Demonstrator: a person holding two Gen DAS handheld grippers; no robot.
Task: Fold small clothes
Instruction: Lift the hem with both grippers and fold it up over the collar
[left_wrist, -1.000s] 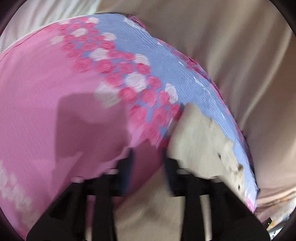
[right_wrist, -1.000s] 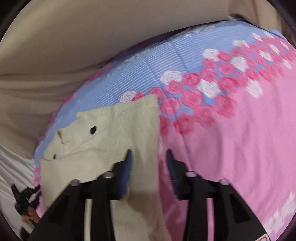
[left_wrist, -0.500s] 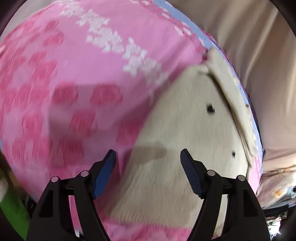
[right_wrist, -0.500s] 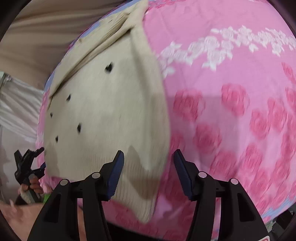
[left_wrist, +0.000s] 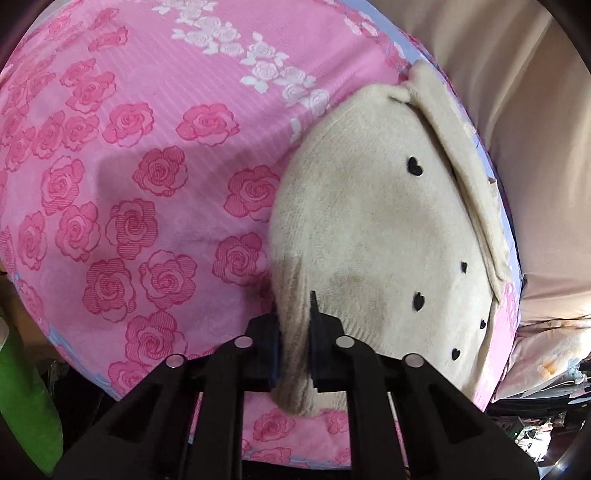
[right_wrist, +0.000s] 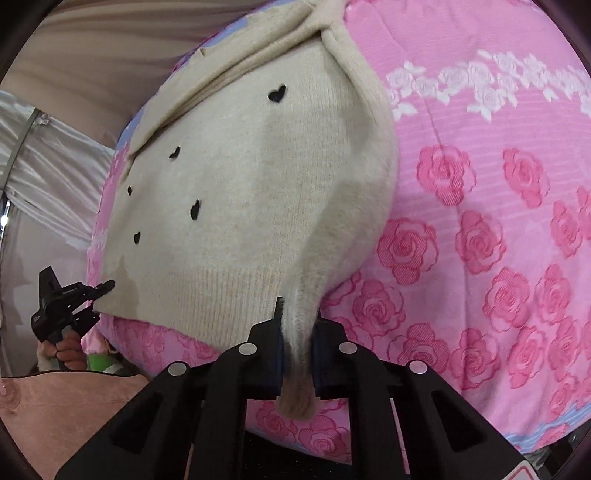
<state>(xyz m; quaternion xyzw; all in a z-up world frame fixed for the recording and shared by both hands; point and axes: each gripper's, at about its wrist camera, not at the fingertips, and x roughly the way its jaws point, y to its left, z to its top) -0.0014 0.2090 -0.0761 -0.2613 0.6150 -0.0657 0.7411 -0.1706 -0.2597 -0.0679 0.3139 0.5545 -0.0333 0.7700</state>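
A small cream knit sweater (left_wrist: 373, 236) with black heart buttons lies on a pink rose-print sheet (left_wrist: 147, 155). It also shows in the right wrist view (right_wrist: 251, 192). My left gripper (left_wrist: 295, 332) is shut on the sweater's near left hem corner. My right gripper (right_wrist: 297, 339) is shut on the near right hem corner, which bunches up between the jaws. The left gripper (right_wrist: 70, 299) shows at the far left of the right wrist view, at the sweater's other corner. A sleeve is folded across the far side of the sweater.
Beige cloth (left_wrist: 517, 110) lies beyond the sheet's far edge. A green object (left_wrist: 26, 398) sits past the sheet's left edge. A pinkish cushion (right_wrist: 74, 413) lies at the lower left of the right wrist view, with white cloth (right_wrist: 55, 155) behind.
Both grippers pulled back from the far edge to the sweater's near hem. They were open half a second ago and have now shut on the two hem corners.
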